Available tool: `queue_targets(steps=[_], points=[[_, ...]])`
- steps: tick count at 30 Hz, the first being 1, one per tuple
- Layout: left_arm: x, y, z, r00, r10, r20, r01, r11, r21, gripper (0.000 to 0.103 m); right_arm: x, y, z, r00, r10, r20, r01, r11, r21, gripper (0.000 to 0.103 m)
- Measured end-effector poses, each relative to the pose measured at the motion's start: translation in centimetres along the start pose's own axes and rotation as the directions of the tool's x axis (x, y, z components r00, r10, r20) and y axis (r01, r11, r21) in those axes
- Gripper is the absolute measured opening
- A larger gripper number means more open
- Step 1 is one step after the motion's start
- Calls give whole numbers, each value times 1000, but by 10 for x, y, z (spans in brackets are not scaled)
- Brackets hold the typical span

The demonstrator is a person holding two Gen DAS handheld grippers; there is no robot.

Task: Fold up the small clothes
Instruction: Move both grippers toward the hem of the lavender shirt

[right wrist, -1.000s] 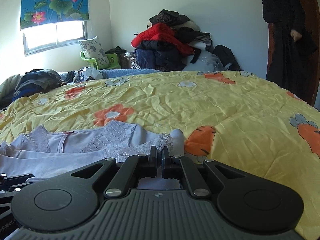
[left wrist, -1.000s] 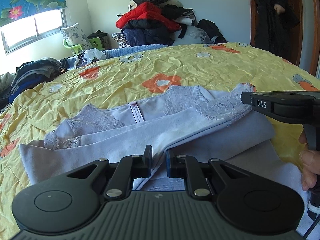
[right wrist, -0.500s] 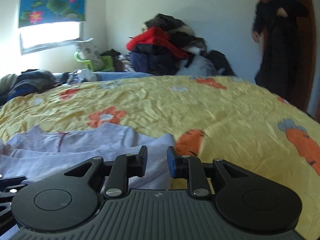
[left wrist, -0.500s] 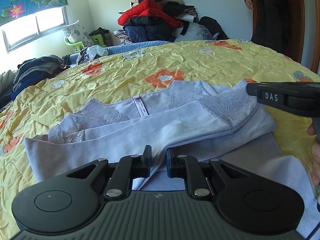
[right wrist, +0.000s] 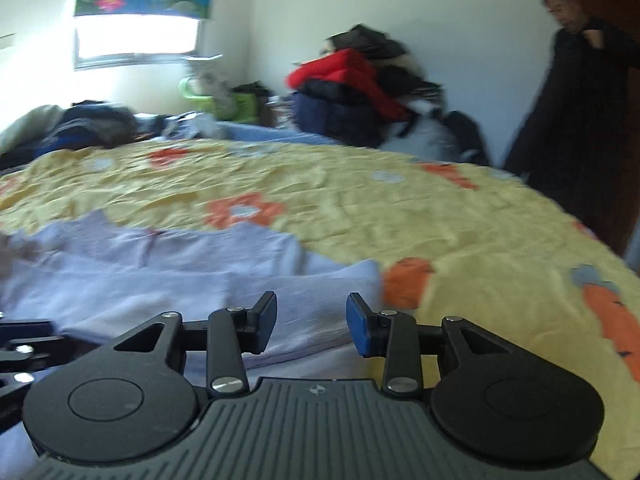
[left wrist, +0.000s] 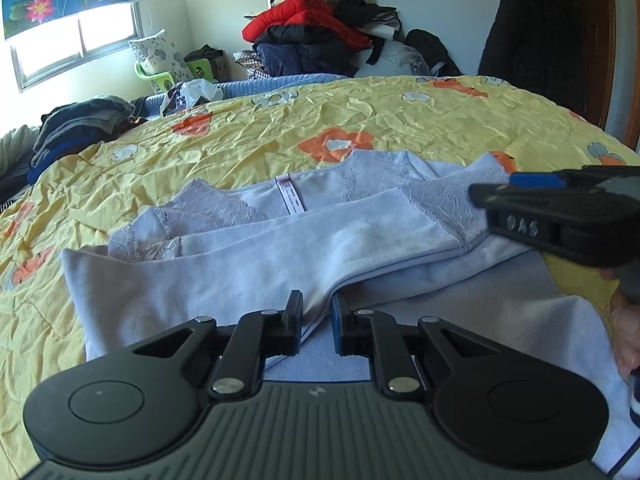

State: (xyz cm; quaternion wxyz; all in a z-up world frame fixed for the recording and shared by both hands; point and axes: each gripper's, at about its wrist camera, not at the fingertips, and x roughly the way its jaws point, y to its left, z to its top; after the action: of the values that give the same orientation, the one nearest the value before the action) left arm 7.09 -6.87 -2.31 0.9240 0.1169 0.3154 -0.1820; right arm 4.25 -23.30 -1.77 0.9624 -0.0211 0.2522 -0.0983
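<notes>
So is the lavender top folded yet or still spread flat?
Partly folded. In the left wrist view the lavender top has one layer doubled across its body, lace sleeve on top, neckline label still showing, lying on the yellow quilt.

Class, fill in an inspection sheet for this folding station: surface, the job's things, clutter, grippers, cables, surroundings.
Surface: yellow flowered quilt, wrinkled, on a bed.
Job's things: pale lilac lace-trimmed garment, partly folded, white label showing.
Clutter: dark folded clothes at the far left edge.
Grippers: left gripper narrowly parted over a garment fold, grip unclear; right gripper open, empty.
Cables: thin dark cable at lower right.
Surroundings: piled jackets, window, person in black by a wooden door.
</notes>
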Motion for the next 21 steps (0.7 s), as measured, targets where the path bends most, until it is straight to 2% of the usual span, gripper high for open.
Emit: queue_targets(steps=[3,6,11,16,21], points=[[-4,3,-5,1000,4,-11,-4,1000,-10,14,14,10,-5,995,-20,-95,13,997,-70,55],[-9,6,-11,1000,14,-16,-15,1000,-15,14,6,5,-6,996,-33,-80,31,999,-24,58],[-18,10,-19,999,21,-29,-22,999,-41,15,-23,-3,-8,999,21,-49,-20,1000,21,67],[-30,12,-28,999,27,-41,-29,998,-54,15,-48,-16,-21,996,73,-59,-66,992,104,69],[-53,17,-42,996,90,-13,-90,995,-34,15,-76,-29,-42,992,106,-64,-95,983,156,71]])
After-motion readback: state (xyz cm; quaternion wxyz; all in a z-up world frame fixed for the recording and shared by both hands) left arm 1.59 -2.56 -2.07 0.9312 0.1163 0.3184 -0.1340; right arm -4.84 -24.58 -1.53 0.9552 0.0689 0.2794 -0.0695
